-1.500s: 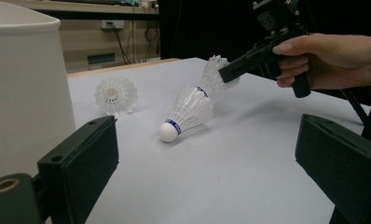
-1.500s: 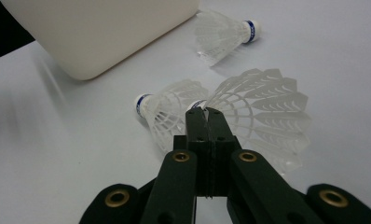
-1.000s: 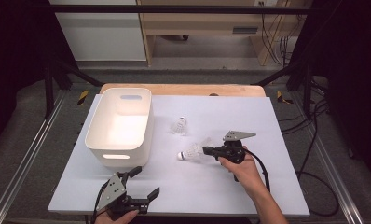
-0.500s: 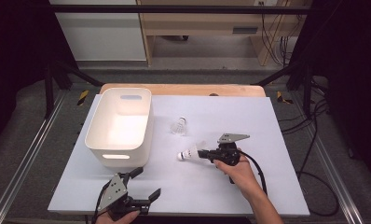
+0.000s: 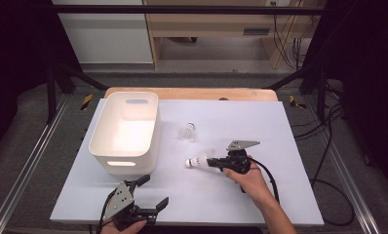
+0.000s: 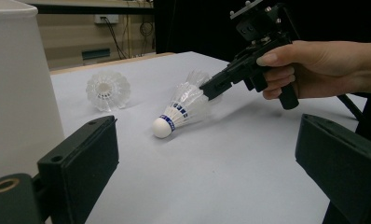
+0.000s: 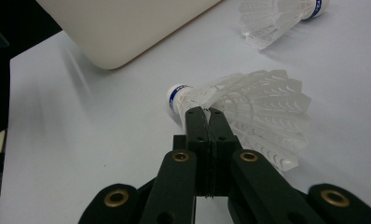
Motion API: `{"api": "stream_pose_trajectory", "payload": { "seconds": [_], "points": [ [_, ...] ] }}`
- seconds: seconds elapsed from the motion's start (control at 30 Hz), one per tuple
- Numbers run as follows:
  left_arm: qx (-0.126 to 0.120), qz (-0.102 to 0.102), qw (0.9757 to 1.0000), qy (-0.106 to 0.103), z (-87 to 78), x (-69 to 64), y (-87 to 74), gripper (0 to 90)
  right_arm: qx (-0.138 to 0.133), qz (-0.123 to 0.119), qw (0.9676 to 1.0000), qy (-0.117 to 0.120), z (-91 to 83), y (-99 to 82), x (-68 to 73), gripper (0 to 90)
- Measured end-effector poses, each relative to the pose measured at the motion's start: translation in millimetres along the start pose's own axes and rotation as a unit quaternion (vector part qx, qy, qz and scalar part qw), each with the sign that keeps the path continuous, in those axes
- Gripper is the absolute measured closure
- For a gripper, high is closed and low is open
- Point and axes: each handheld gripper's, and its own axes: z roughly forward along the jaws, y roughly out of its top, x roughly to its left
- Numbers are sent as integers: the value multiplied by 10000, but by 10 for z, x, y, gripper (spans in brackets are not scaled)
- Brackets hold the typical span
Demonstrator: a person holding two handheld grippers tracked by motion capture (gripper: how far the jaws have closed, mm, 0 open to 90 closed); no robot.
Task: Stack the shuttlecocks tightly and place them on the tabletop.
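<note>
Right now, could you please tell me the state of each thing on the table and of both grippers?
Held shuttlecock: pinched by its skirt, cork end near the white sheet.
Second shuttlecock: lying loose on its side.
White bin: upright, nothing visible inside.
Right gripper: shut on the held shuttlecock.
Left gripper: open, holding nothing, near the front edge.
</note>
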Motion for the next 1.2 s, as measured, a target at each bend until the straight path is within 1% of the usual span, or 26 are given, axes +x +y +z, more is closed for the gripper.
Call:
{"api": "stream_pose_trajectory", "payload": {
  "seconds": [0.03,0.2,0.4,0.5,0.63,0.83,1.0,1.1,1.2],
  "points": [
    [5,4,10000,2,1,0,-1,60,28,9,10000,-7,2,-3,4,898],
    [23,10,10000,12,9,-2,-6,60,201,-120,9997,-44,19,-20,15,884],
    [28,2,10000,24,7,4,-8,60,315,-224,9992,-118,27,-33,31,861],
    [29,1,10000,29,7,8,-9,61,366,-260,9989,-118,32,-36,34,815],
    [30,0,10000,27,6,8,-8,60,397,-237,9987,-198,35,-43,38,725],
    [35,2,10000,27,7,9,-9,60,388,-171,9989,-209,23,-42,48,638],
    [32,-2,10000,38,5,12,-9,60,454,-80,9987,-201,8,-44,49,577],
    [36,-3,10000,38,7,12,-10,61,490,-71,9985,-222,-2,-45,52,562],
    [37,1,10000,37,7,11,-10,60,469,-61,9986,-242,-19,-42,52,548]
  ]
}}
